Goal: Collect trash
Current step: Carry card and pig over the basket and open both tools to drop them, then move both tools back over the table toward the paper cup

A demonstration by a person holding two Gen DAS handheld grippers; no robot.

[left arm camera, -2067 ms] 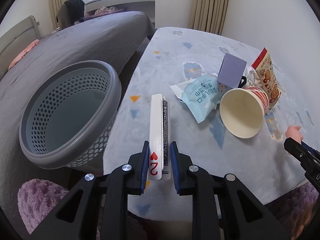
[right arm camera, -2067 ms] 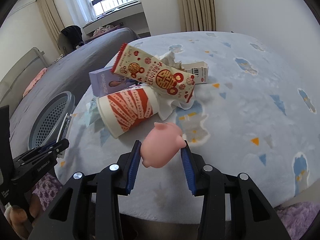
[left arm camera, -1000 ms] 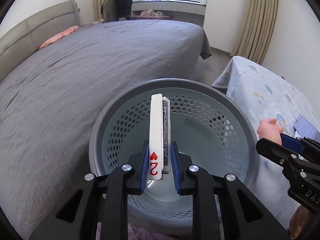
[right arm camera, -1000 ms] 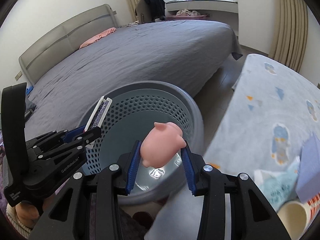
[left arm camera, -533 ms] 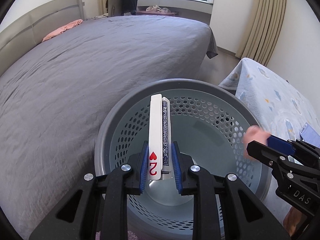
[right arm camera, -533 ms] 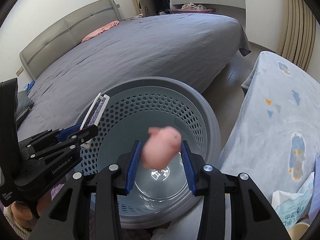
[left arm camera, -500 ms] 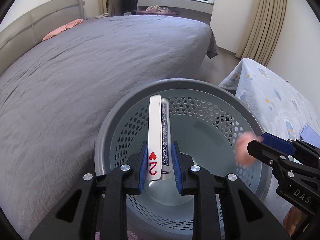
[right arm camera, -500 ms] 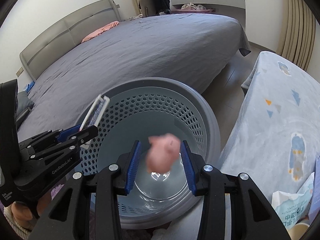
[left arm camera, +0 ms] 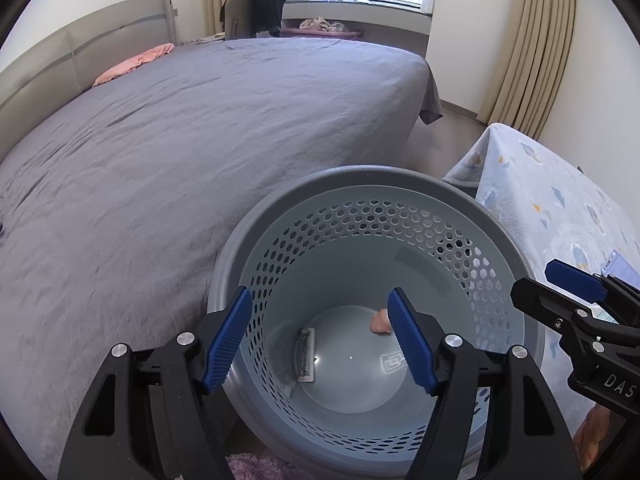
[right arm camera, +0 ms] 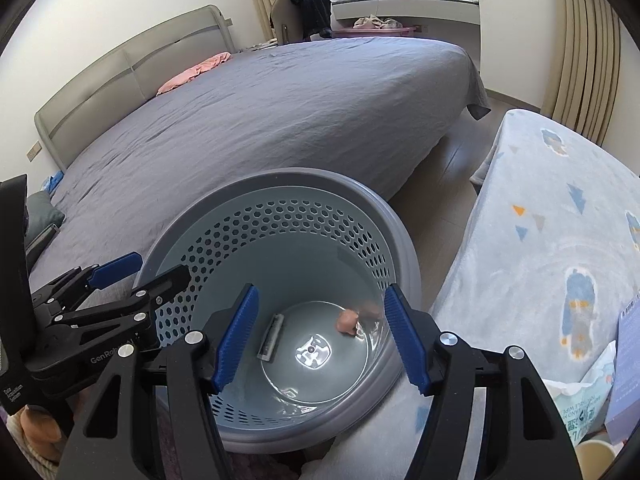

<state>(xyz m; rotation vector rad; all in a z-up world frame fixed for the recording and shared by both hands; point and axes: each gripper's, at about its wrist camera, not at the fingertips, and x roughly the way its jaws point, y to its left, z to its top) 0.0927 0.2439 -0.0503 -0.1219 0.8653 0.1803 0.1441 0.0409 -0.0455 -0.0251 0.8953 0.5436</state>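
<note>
A grey perforated basket stands on the floor between the bed and the table; it also shows in the right wrist view. On its bottom lie a deck of playing cards and a pink pig toy. My left gripper is open and empty above the basket. My right gripper is open and empty above it too. The right gripper shows at the right of the left wrist view; the left gripper shows at the left of the right wrist view.
A grey bed fills the left and back. A table with a light blue patterned cloth stands right of the basket, holding a wipes pack, a lilac box and a paper cup. A purple rug lies below.
Both grippers have opened over the basket. The cards dropped from the left one and the pink pig from the right one; both now lie on the basket bottom.
</note>
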